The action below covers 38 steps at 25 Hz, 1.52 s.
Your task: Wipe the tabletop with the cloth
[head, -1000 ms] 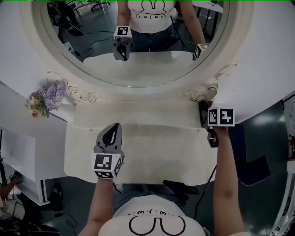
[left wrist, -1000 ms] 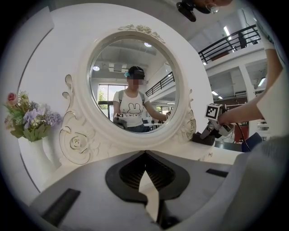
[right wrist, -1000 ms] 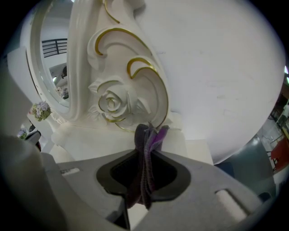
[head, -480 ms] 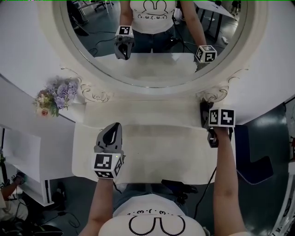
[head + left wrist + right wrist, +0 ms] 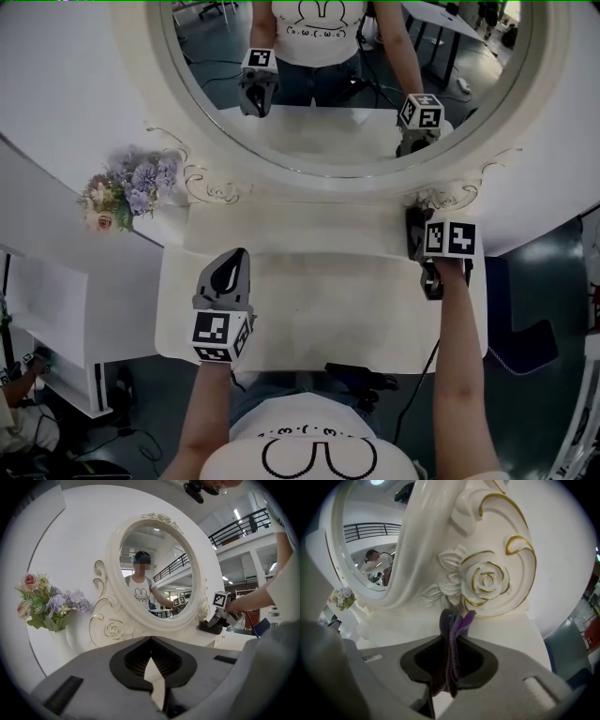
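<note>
Tongs number two, cloth one, on a single cream desk (image 5: 328, 309) that carries one large oval mirror (image 5: 347, 103) in a carved white frame and one bunch of pink and lilac flowers (image 5: 127, 187) at its left rear corner. The left tongs (image 5: 230, 262) hover over the left front part of the desk with their tips brought together and nothing caught between them; only a pale sliver of desk shows through the gap lower down. The right tongs (image 5: 452, 641) are clamped on the cloth (image 5: 451, 625) at the right rear corner of the desk, just in front of one gilt-edged rose carving (image 5: 487, 581) at the foot of the mirror frame. The cloth is dark grey-purple with a brighter violet edge, gathered into several upright folds, and its top pokes out a little beyond the tips. Its lower part is buried in the black hollow between the tongs, and no view settles whether it touches the desk. From the head view the cloth blends into the dark tongs and is hard to pick out. The top of the mirror is cut off there, and its glass reflects both tongs and the person's torso.
</note>
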Tool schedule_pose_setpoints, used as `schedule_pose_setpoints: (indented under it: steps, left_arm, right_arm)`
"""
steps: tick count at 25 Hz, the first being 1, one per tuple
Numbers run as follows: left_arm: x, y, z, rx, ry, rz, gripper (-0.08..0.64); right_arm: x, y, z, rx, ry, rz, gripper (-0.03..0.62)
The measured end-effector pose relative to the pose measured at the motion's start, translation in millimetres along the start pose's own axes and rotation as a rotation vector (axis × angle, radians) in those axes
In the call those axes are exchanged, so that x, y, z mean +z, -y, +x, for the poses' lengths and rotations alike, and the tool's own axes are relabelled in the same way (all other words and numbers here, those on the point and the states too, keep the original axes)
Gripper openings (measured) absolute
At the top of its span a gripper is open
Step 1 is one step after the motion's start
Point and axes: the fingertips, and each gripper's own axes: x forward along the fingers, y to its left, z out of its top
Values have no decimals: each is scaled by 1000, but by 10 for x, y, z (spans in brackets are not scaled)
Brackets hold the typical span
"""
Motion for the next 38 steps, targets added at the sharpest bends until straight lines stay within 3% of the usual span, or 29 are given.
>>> schedule_pose_setpoints:
  steps: [38]
  left_arm:
    - [-257,-1111,-511,-29,3,-33,-2]
  right_arm:
    - [44,-1660,396,36,9,-4,78]
